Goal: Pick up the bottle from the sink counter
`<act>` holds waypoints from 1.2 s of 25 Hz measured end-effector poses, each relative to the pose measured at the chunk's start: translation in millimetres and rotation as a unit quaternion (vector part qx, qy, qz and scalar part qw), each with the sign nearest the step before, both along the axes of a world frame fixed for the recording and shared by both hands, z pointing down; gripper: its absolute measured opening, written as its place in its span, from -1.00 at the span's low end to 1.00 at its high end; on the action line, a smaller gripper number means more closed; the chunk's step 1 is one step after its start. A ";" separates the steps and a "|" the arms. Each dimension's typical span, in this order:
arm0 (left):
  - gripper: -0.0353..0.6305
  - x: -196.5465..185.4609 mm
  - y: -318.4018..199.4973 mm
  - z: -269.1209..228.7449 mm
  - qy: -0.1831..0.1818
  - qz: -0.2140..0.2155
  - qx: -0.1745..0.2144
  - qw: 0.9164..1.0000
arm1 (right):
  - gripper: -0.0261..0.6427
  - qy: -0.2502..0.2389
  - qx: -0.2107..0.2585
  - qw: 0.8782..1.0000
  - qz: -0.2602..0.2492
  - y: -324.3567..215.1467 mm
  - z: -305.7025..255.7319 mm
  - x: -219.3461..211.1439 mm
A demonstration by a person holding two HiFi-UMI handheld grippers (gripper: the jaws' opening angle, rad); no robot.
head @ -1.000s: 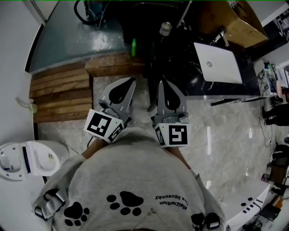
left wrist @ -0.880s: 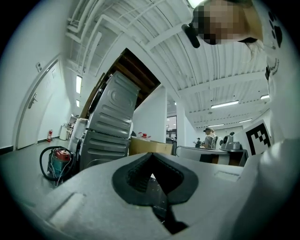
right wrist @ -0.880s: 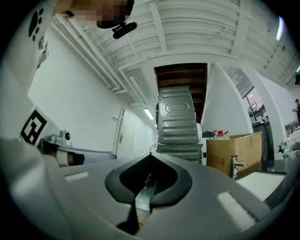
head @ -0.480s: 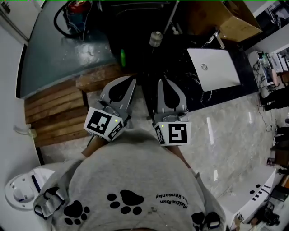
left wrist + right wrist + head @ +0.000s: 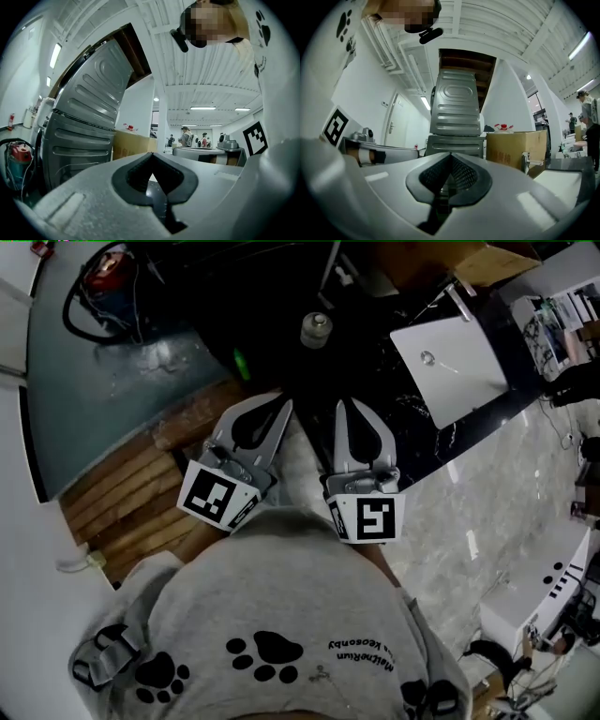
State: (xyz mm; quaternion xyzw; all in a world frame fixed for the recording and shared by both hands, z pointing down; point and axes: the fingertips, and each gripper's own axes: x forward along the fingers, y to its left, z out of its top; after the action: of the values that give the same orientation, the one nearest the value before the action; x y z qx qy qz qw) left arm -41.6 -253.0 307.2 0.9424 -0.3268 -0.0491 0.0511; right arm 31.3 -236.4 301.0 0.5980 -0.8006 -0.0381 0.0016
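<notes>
Approach stage, apparently: left gripper (image 5: 285, 405) and right gripper (image 5: 345, 405), jaws pressed together, empty; bottle (image 5: 316, 329) on desk (image 5: 398, 404) ahead would need spread jaws.

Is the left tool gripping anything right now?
No, the left tool is closed on itself, with nothing between its jaws.

The head view looks steeply down over the person's chest. The left hand-held gripper (image 5: 279, 407) and right hand-held gripper (image 5: 347, 409) sit close beneath it, and the dark desk (image 5: 375, 362) lies just past their tips. Each gripper view rides close behind its own jaws, facing forward and tilted up toward the ceiling. Both take in the ribbed metal cabinet (image 5: 457, 110) and the box (image 5: 511, 145) beyond the tips. The box also shows at the head view's top edge.
</notes>
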 end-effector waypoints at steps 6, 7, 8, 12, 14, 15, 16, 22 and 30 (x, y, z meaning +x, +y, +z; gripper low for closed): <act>-0.90 -1.0 -32.8 20.9 -0.014 0.046 0.005 0.999 | -0.92 0.006 -0.018 0.999 0.035 -32.1 18.6 -4.3; -0.90 -2.2 -36.2 23.0 -0.013 0.053 0.005 0.999 | -0.92 0.006 -0.021 0.999 0.041 -35.1 21.5 -5.4; -0.90 -3.6 -39.1 24.8 -0.012 0.058 0.005 0.998 | -0.92 0.005 -0.024 0.999 0.047 -37.6 23.8 -6.6; -0.90 -10.7 -49.0 29.5 -0.012 0.074 0.005 0.997 | -0.92 0.007 -0.023 0.998 0.060 -44.3 27.1 -13.4; -0.90 -13.6 -52.6 32.1 -0.014 0.079 0.008 0.997 | -0.92 0.008 -0.019 0.998 0.062 -45.6 27.9 -17.2; -0.90 -14.4 -54.5 32.6 -0.015 0.081 0.010 0.997 | -0.92 0.008 -0.017 0.998 0.063 -45.9 28.5 -18.8; -0.90 -15.1 -56.3 32.5 -0.014 0.081 0.014 0.997 | -0.92 0.009 -0.016 0.998 0.062 -45.8 29.0 -20.3; -0.90 -18.4 -67.6 31.1 -0.024 0.065 0.035 0.997 | -0.92 0.014 -0.001 0.998 0.056 -45.4 23.8 -21.6; -0.90 -6.2 -72.8 23.1 -0.008 0.063 0.030 0.998 | -0.92 0.028 -0.006 0.998 0.048 -50.5 17.9 -12.6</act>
State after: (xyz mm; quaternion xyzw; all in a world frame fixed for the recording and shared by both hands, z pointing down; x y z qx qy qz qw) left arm -47.8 -325.8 330.3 0.9626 -0.2656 -0.0476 0.0232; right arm 18.7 -286.9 318.9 0.6345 -0.7707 -0.0504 0.0295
